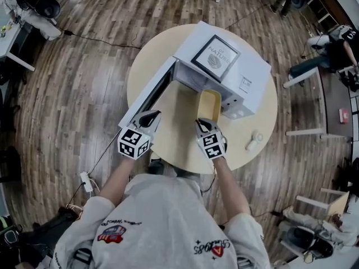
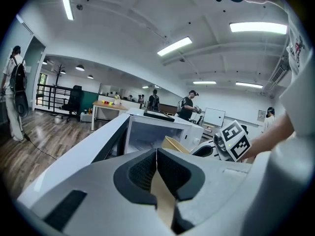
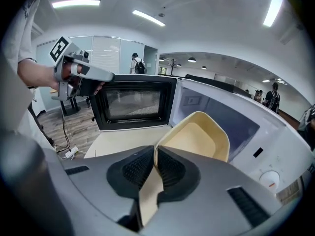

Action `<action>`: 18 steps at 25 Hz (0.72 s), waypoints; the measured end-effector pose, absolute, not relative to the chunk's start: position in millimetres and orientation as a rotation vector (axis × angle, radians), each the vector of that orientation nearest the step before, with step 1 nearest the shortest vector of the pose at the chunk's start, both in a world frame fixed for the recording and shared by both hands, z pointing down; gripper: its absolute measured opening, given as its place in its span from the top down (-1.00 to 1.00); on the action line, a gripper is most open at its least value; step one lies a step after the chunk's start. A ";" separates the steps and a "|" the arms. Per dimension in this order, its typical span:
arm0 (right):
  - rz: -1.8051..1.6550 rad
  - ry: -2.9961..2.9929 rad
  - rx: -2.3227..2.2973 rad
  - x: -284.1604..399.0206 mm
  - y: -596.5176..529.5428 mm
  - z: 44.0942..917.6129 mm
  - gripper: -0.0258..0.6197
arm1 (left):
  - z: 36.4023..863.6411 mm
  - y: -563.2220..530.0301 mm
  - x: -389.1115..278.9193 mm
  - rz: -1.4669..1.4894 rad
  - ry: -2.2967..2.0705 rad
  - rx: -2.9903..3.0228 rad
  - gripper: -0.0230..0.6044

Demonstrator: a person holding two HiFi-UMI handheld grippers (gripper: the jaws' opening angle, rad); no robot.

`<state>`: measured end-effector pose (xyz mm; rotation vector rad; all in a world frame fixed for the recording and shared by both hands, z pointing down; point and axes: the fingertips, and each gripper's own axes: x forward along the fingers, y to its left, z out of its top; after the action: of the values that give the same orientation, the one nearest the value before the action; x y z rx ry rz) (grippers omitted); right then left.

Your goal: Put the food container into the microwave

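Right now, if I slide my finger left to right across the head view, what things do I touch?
Power strip, left gripper, food container, small white object.

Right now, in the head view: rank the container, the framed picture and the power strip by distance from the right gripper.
1. container, held in the right gripper, just ahead of it.
2. framed picture, on top of the microwave.
3. power strip, on the floor, far left.

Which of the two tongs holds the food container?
The right tongs, shut on the rim of the pale yellow plastic food container; the left tongs are shut, empty.
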<state>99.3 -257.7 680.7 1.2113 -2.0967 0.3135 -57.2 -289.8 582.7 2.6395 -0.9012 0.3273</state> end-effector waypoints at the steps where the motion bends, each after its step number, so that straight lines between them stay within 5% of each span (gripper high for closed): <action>1: 0.311 -2.094 1.205 99.9 -261.9 682.3 0.83 | 583.9 -290.8 -57.5 0.328 -0.906 2.634 0.90; 18: 0.227 -2.010 1.168 115.9 -339.4 699.6 0.81 | 607.6 -305.7 -58.5 0.367 -0.923 2.577 0.90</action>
<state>115.9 -339.4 699.6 1.1684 -2.0102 0.2270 -58.5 -305.7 607.6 2.5770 -0.9234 0.3673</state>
